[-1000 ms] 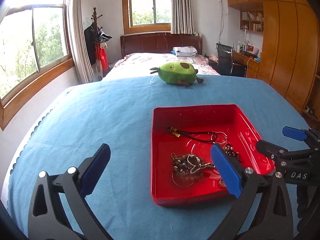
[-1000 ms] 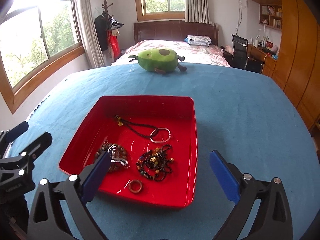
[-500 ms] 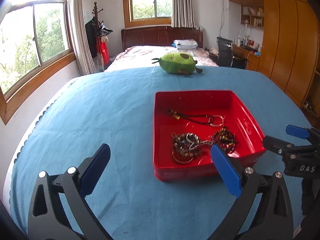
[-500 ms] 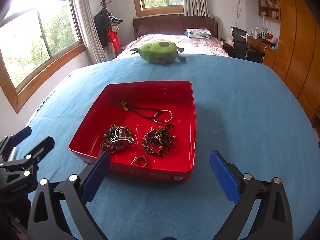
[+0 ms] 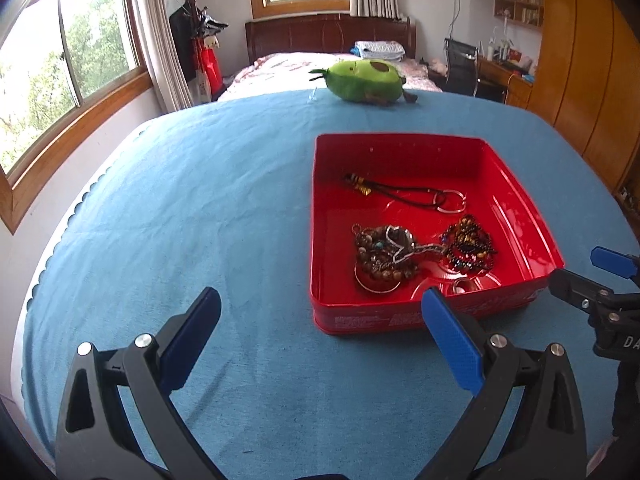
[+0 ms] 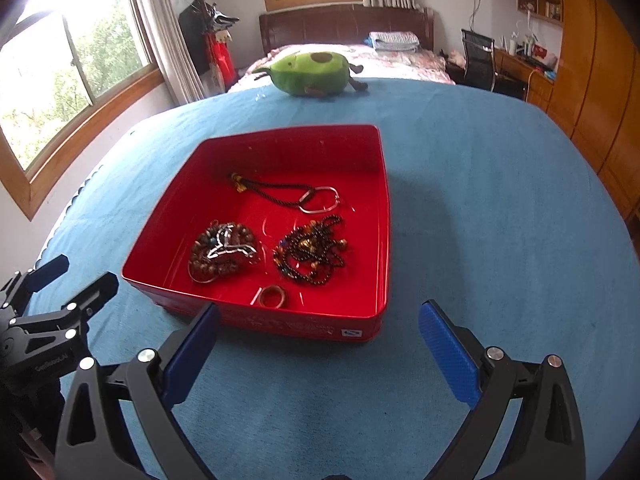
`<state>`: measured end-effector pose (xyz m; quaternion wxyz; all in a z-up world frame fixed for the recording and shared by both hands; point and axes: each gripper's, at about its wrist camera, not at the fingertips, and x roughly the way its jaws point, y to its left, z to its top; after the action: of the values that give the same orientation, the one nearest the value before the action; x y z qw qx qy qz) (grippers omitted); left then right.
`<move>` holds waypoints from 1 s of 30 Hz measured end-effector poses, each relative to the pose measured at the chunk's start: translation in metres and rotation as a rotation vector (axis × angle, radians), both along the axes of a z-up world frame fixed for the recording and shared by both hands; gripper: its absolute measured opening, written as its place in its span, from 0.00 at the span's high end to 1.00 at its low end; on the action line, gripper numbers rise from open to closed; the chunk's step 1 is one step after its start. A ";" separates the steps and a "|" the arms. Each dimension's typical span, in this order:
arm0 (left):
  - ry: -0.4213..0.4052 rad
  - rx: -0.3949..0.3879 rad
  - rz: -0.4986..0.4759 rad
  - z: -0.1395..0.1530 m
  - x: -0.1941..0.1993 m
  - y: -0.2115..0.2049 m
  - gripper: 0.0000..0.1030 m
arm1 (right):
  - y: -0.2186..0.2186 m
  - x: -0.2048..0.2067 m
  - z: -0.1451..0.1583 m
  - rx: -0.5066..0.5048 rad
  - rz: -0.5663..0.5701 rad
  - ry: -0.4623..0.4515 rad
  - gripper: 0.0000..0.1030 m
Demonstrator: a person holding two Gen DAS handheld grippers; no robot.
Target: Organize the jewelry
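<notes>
A red tray (image 5: 404, 320) (image 6: 256, 322) sits on the blue tablecloth. Inside lie a black cord with a silver ring (image 5: 404, 192) (image 6: 288, 194), a brown bead bracelet with a silver chain (image 5: 382, 254) (image 6: 222, 250), a dark bead necklace (image 5: 468, 244) (image 6: 310, 250) and a small ring (image 6: 273, 296) (image 5: 460, 286). My left gripper (image 5: 320, 320) is open and empty, just in front of the tray's near left corner. My right gripper (image 6: 320, 330) is open and empty, just in front of the tray's near wall. Each gripper shows at the edge of the other's view.
A green avocado plush (image 5: 362, 80) (image 6: 310, 72) lies at the table's far edge. Beyond it are a bed (image 5: 288, 68), windows (image 5: 60, 60), a coat stand (image 6: 208, 40) and wooden cabinets (image 6: 600, 60) on the right.
Both grippers have pulled back from above the tray toward me and now sit lower in front of it. The tray and jewelry have not moved. Both stay open.
</notes>
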<state>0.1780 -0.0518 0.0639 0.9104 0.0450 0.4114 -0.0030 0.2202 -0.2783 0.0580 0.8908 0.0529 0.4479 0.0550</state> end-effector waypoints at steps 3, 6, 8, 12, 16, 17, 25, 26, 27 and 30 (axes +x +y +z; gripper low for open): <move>0.010 0.006 0.004 -0.005 0.003 0.001 0.03 | -0.002 -0.001 -0.003 0.006 -0.003 0.008 0.04; 0.017 0.007 0.002 -0.007 0.005 0.001 0.03 | -0.002 -0.002 -0.005 0.008 0.000 0.012 0.04; 0.021 0.006 0.002 -0.008 0.005 0.001 0.03 | -0.001 -0.002 -0.007 0.009 0.006 0.015 0.04; 0.029 -0.002 0.000 -0.008 0.007 0.001 0.03 | 0.002 -0.002 -0.008 0.008 0.012 0.016 0.04; 0.030 -0.010 0.000 -0.008 0.006 0.002 0.03 | 0.002 -0.003 -0.007 0.011 0.012 0.016 0.04; 0.030 -0.011 -0.001 -0.008 0.006 0.002 0.03 | 0.002 -0.003 -0.007 0.011 0.012 0.016 0.04; 0.030 -0.017 -0.005 -0.007 0.006 0.002 0.03 | 0.004 -0.003 -0.007 0.007 0.017 0.016 0.04; 0.030 -0.017 -0.007 -0.007 0.005 0.001 0.03 | 0.004 -0.002 -0.008 0.006 0.018 0.016 0.04; 0.030 -0.017 -0.007 -0.007 0.005 0.001 0.03 | 0.004 -0.002 -0.008 0.006 0.018 0.016 0.04; 0.031 -0.018 -0.007 -0.007 0.005 0.001 0.03 | 0.004 -0.002 -0.008 0.005 0.017 0.017 0.04</move>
<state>0.1833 -0.0510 0.0571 0.9042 0.0384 0.4252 -0.0105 0.2178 -0.2739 0.0497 0.8863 0.0515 0.4559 0.0634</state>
